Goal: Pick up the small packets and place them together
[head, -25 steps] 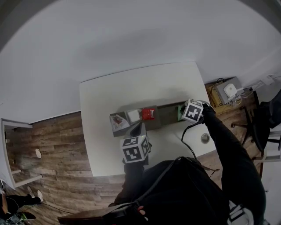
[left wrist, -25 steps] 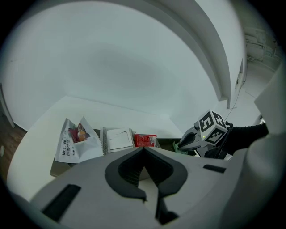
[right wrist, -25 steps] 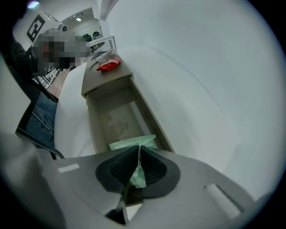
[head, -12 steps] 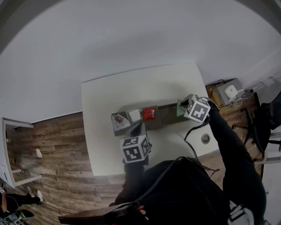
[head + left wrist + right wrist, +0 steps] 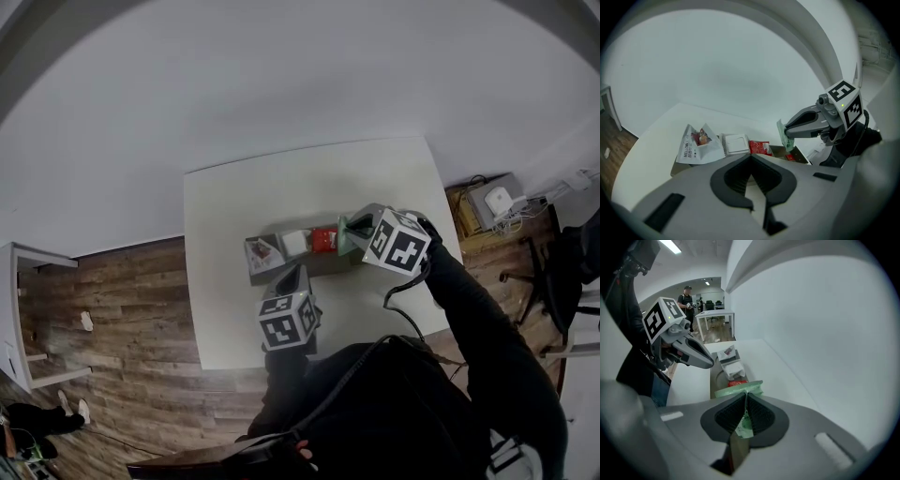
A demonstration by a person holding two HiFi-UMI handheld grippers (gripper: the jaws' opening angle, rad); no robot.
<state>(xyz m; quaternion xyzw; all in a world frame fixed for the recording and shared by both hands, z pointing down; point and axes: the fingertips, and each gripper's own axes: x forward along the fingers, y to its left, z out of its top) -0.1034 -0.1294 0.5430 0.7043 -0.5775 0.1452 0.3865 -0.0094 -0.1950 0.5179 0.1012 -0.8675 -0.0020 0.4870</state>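
Here, green packet (image 5: 739,391) perhaps screens red packet (image 5: 737,382).

A long tray (image 5: 328,265) lies across the middle of the table (image 5: 281,197), parallel to its near edge. In the tray, from its left end, lie a big packet (image 5: 262,251), a flat packet (image 5: 294,242) just beside it, then a small packet (image 5: 324,239). Right of these, over the tray's right part, a fourth packet (image 5: 353,232) hangs between the jaws of the right gripper (image 5: 359,228). The left gripper (image 5: 293,275) sits before the tray, towards the near edge
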